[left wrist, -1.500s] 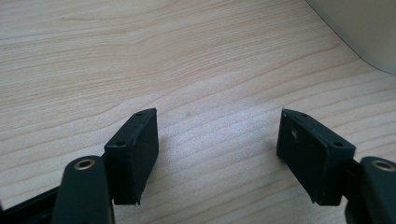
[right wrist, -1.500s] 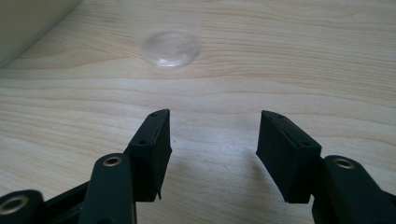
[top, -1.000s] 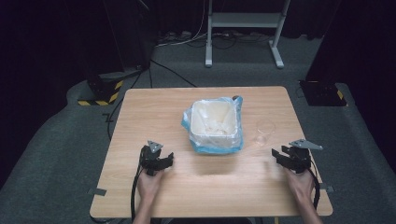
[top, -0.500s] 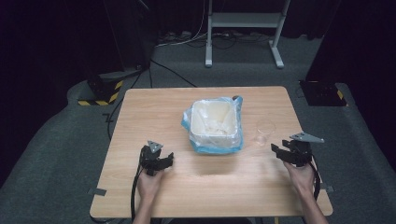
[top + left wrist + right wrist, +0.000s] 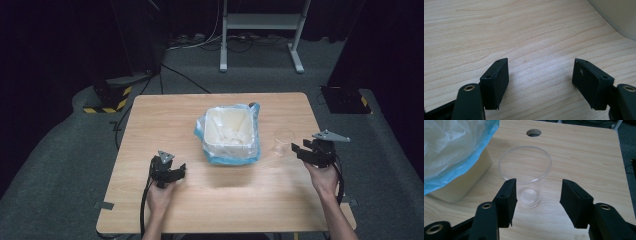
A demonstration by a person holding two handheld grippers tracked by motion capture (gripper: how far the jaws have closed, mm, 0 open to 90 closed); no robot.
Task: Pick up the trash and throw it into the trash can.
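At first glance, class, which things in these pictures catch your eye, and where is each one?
A cream bin lined with a blue-edged plastic bag stands at the table's middle. A clear empty cup stands upright to its right, just ahead of the open right tongs. The left tongs, also open, hover over bare wood.

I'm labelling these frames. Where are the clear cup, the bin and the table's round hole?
clear cup (image 5: 525,173): right gripper view, its side wall.
bin (image 5: 231,148): high view, its near rim.
round hole (image 5: 533,132): right gripper view, its opening.
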